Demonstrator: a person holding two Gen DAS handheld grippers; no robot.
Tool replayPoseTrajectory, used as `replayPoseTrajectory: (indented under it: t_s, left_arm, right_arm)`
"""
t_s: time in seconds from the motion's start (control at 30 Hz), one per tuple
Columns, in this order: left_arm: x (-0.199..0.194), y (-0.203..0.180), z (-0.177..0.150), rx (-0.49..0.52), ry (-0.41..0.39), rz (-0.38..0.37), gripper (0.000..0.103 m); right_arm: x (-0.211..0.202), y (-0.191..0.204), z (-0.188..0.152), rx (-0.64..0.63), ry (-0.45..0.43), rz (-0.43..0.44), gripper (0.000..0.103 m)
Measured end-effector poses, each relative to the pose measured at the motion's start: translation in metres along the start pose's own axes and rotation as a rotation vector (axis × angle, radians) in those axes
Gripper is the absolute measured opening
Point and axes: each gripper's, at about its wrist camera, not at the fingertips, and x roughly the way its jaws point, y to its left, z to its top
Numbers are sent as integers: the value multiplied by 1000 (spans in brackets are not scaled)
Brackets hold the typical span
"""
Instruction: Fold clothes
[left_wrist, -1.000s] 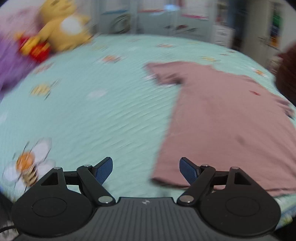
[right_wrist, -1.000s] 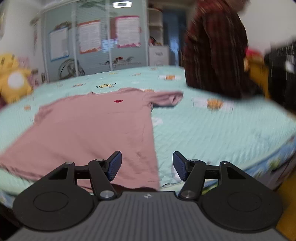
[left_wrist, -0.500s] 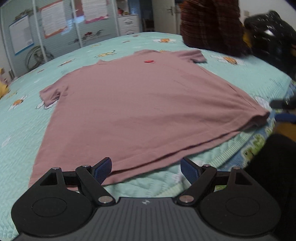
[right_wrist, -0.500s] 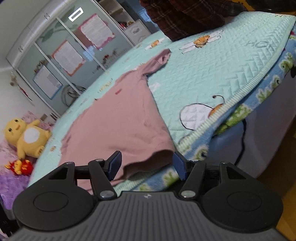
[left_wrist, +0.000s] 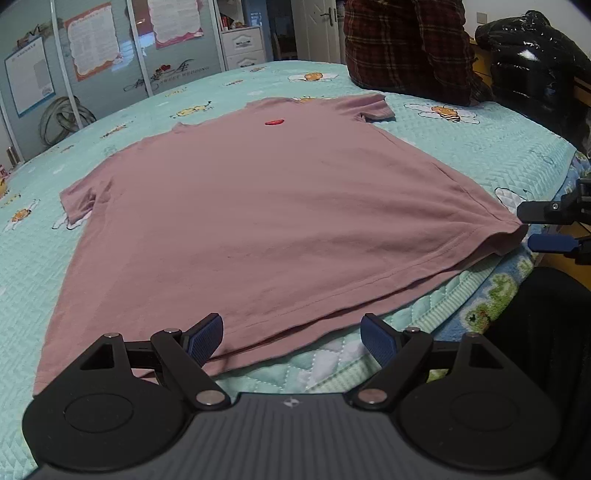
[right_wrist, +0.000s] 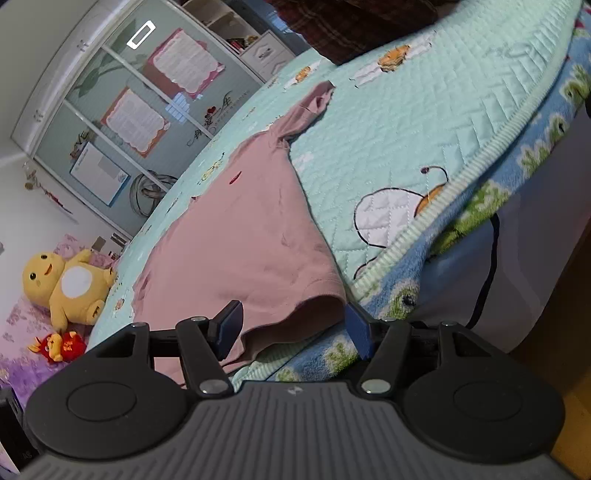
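A pink T-shirt (left_wrist: 258, 206) lies spread flat on the mint-green quilt (left_wrist: 480, 144), with a small red mark near its collar. My left gripper (left_wrist: 291, 338) is open at the near hem, and the hem edge runs just ahead of its blue pads. In the left wrist view my right gripper (left_wrist: 543, 229) sits rolled on its side at the shirt's near right corner. In the right wrist view that corner of the shirt (right_wrist: 317, 299) droops over the bed edge between the spread fingers of my right gripper (right_wrist: 291, 328). The pads do not press on the cloth.
A person in a plaid shirt (left_wrist: 406, 48) sits at the far edge of the bed, beside a black puffy jacket (left_wrist: 532, 62). A yellow plush toy (right_wrist: 62, 284) and a small red toy (right_wrist: 55, 345) lie at the bed's left side. A black cable (right_wrist: 487, 266) hangs below the bed edge.
The left view swung from the bare left of the bed to face the shirt's hem. My right gripper rolled sideways and sank to the hem corner at the bed edge. Both stayed open.
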Motion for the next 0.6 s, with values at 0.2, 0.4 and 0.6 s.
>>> replayPoseTrajectory:
  t_s: [0.2, 0.4, 0.6]
  left_arm:
    - [1, -1, -1, -12, 14, -3, 85]
    - [-5, -6, -2, 3, 1, -10, 85]
    - [-6, -8, -1, 1, -2, -22, 85]
  right_arm:
    - [1, -2, 0, 10, 5, 3, 62]
    - [1, -4, 0, 23, 3, 5, 62]
    - [2, -5, 0, 34, 3, 0, 62]
